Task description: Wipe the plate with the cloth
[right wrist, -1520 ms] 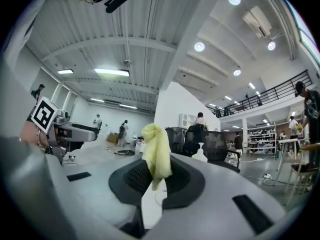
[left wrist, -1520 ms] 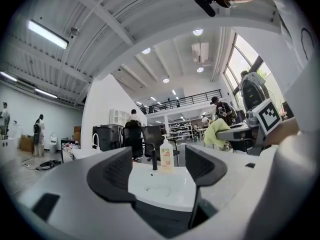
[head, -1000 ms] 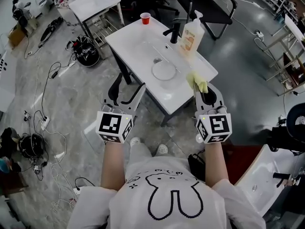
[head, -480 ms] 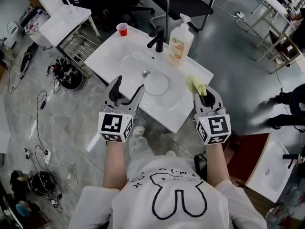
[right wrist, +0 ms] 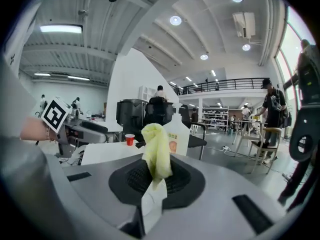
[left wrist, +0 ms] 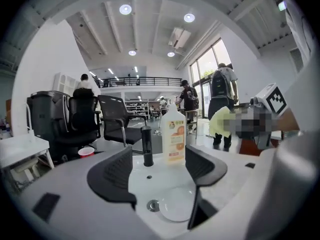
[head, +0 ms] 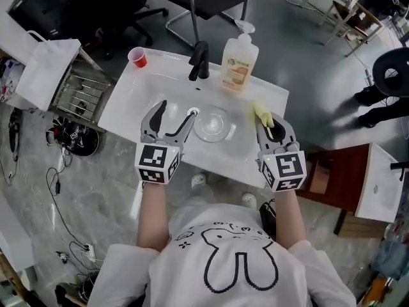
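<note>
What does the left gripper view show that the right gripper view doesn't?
Left gripper view only: the plate lying in the sink beside the drain, seen between the left gripper's open, empty jaws. Right gripper view only: the right gripper clamped on the yellow cloth, seen close up. Both: the soap bottle and the red cup.

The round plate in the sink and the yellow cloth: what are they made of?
The round pale plate looks hard and glossy, with light glinting off it: probably glass or glazed ceramic; I cannot tell which. The crumpled yellow cloth looks soft and matte, folding limply: likely a woven or microfibre fabric.
</note>
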